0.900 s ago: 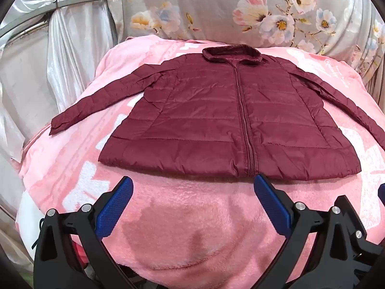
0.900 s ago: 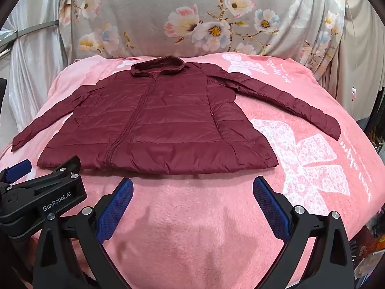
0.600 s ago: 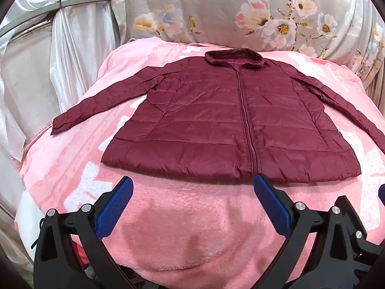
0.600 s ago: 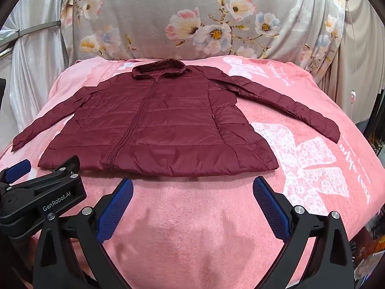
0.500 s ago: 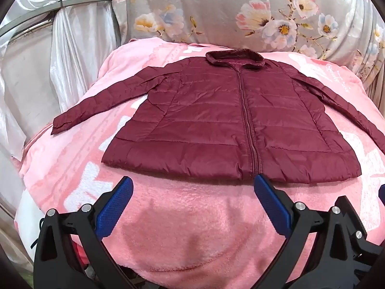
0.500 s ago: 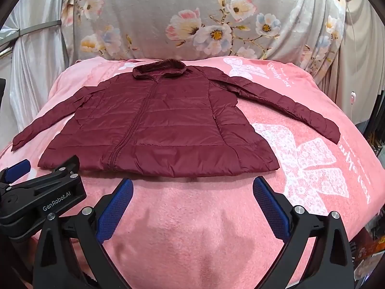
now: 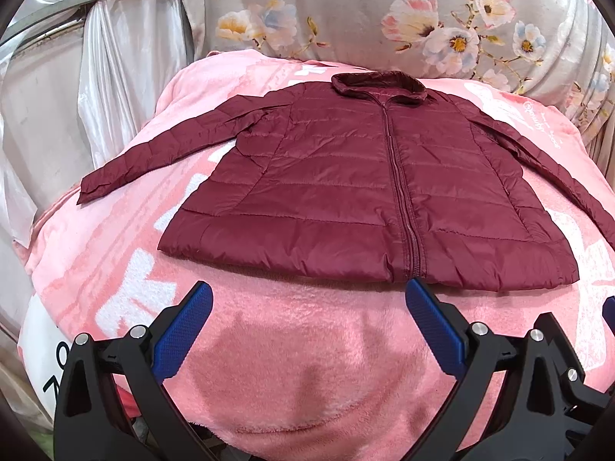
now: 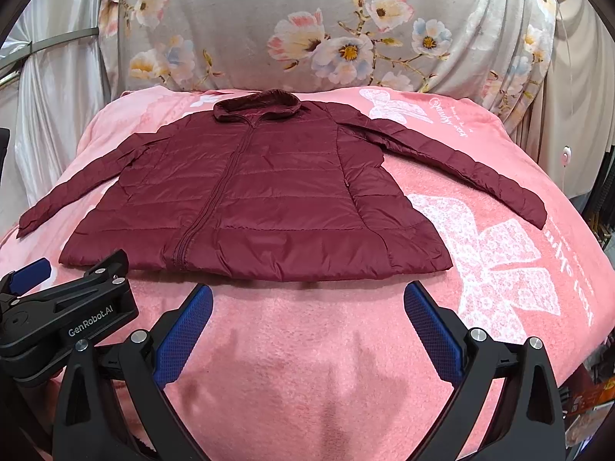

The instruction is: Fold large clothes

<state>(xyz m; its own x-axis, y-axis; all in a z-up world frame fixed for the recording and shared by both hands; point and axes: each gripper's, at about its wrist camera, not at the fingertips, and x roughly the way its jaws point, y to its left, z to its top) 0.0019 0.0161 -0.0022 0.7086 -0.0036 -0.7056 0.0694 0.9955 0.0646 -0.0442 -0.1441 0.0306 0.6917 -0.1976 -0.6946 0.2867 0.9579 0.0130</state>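
A maroon quilted jacket [image 7: 369, 192] lies flat and zipped, front up, on the pink blanket [image 7: 300, 349] in front of me, collar at the far edge near the floral drape [image 8: 307, 30], hem toward me. My left gripper [image 7: 305, 322] and right gripper [image 8: 305, 320] both hover short of that hem with jaws spread wide and nothing between them; neither touches the cloth. The zipper [image 7: 399, 188] runs straight away from me and gives the body its long axis, while the two sleeves angle outward and toward me on either side. From my left tool the left sleeve [image 7: 169, 150] reaches out to the blanket's left edge, its cuff well apart from the hem; from my right tool the right sleeve [image 8: 461, 165] does the same on the other side. I judge each sleeve falls to the gripper on its own side, folded inward across the body, so the first reach is outward and forward, not straight ahead.
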